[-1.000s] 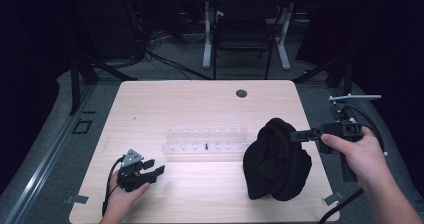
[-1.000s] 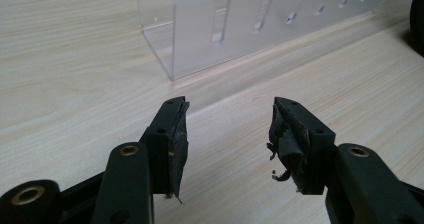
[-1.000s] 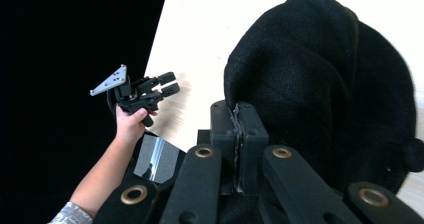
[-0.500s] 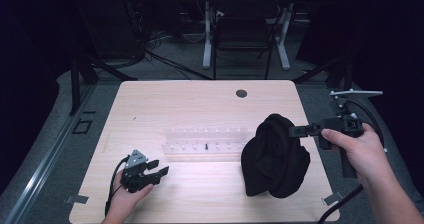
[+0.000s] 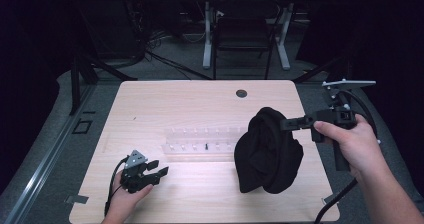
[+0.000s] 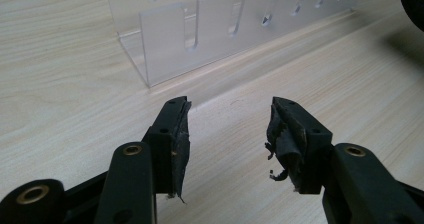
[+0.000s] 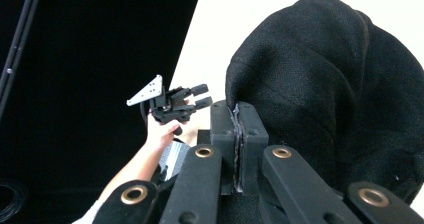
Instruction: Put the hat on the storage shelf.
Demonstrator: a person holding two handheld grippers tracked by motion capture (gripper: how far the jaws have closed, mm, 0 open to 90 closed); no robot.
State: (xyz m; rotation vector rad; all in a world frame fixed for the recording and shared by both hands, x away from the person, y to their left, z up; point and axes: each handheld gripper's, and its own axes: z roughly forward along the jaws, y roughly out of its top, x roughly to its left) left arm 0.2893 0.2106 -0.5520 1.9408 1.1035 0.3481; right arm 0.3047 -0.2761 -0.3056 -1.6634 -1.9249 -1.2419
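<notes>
Black cloth (image 5: pixel 267 151) hangs bunched from the right gripper (image 5: pixel 289 123), whose jaws pinch its upper fold. Compared with a second ago, gripper and cloth have risen and more cloth is off the table (image 5: pixel 200 104), so the lift is under way. Left gripper (image 5: pixel 159 167) rests spread and empty near the clear rack (image 5: pixel 202 140).

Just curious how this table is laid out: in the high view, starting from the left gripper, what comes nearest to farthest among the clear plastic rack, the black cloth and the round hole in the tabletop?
From the left gripper:
1. Clear plastic rack, just up and right, mid-table.
2. Black cloth, lifted at the table's right side.
3. Round hole, near the far edge.
</notes>
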